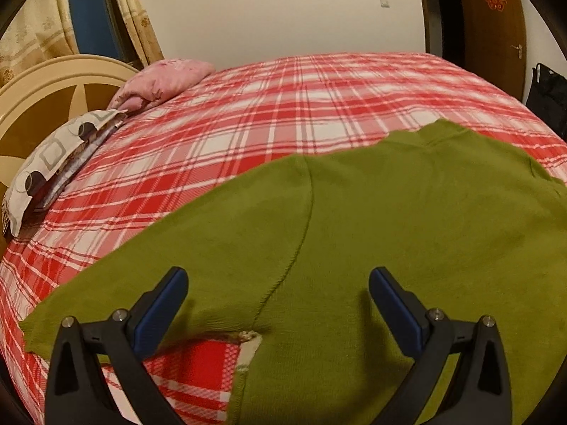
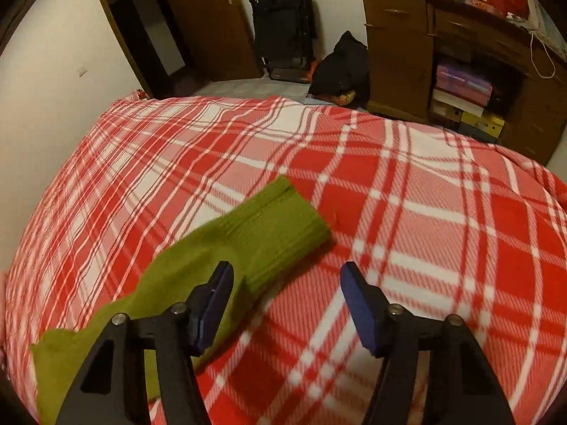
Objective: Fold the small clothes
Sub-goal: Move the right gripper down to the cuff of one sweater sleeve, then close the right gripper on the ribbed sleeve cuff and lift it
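A green knitted sweater (image 1: 372, 219) lies spread on the red and white plaid bed cover (image 1: 248, 106). In the left wrist view my left gripper (image 1: 278, 279) hovers open over the sweater, above the seam where a sleeve meets the body, and nothing is between its blue pads. In the right wrist view a green sleeve (image 2: 248, 244) with a ribbed cuff (image 2: 283, 219) stretches across the plaid cover (image 2: 407, 212). My right gripper (image 2: 287, 276) stands open just past the cuff's near edge, its left finger over the sleeve, holding nothing.
Pillows (image 1: 60, 156) and a pink cushion (image 1: 163, 81) lie by the cream headboard (image 1: 46, 92) on the left. Beyond the bed's far edge are a dark suitcase (image 2: 283, 28), a black bag (image 2: 340, 67), a wooden desk (image 2: 443, 53) and a door (image 2: 209, 21).
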